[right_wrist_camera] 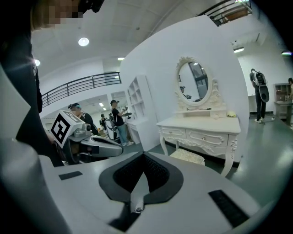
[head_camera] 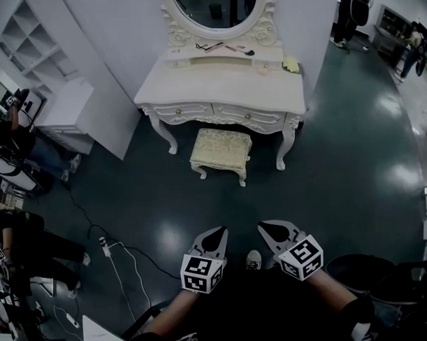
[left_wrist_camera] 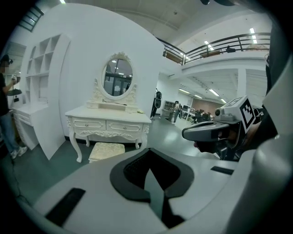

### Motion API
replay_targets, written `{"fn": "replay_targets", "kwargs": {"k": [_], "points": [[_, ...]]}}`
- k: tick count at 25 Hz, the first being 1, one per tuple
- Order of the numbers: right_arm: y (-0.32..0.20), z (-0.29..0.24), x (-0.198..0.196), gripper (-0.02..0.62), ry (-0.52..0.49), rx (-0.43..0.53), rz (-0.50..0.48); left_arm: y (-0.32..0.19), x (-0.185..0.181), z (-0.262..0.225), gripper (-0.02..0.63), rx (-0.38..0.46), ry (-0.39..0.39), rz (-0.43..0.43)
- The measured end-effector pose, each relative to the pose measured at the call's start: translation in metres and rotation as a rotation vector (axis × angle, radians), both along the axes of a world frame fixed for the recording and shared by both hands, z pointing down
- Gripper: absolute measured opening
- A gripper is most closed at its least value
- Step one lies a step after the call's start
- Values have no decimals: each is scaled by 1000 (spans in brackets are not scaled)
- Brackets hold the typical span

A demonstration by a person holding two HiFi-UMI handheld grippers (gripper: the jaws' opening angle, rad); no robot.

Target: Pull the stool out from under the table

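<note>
1. The left gripper (head_camera: 214, 237) and right gripper (head_camera: 273, 231), each with jaws pressed together on nothing, hover side by side over the dark green floor (head_camera: 352, 147), near the holder's shoe (head_camera: 253, 259).
2. Well ahead of both, the cream cushioned stool (head_camera: 221, 146) stands between the front legs of the white dressing table (head_camera: 225, 89), its rear edge tucked under the drawers.
3. An oval mirror (head_camera: 215, 7) crowns the table, with white shelves (head_camera: 28, 41) to its left.
</note>
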State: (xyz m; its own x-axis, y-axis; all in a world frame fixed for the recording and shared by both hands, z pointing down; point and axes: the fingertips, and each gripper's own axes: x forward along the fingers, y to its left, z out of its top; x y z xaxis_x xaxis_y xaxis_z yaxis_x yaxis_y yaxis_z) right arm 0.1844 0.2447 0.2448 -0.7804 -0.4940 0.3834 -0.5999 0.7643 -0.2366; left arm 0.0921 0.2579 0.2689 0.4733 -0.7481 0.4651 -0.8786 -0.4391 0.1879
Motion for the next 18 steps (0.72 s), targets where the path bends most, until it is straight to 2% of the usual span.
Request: {"fn": "replay_targets", "kwargs": {"k": [18], "points": [[17, 5, -33, 28, -7, -6, -94, 14, -17, 0, 8, 19, 5, -44]]}}
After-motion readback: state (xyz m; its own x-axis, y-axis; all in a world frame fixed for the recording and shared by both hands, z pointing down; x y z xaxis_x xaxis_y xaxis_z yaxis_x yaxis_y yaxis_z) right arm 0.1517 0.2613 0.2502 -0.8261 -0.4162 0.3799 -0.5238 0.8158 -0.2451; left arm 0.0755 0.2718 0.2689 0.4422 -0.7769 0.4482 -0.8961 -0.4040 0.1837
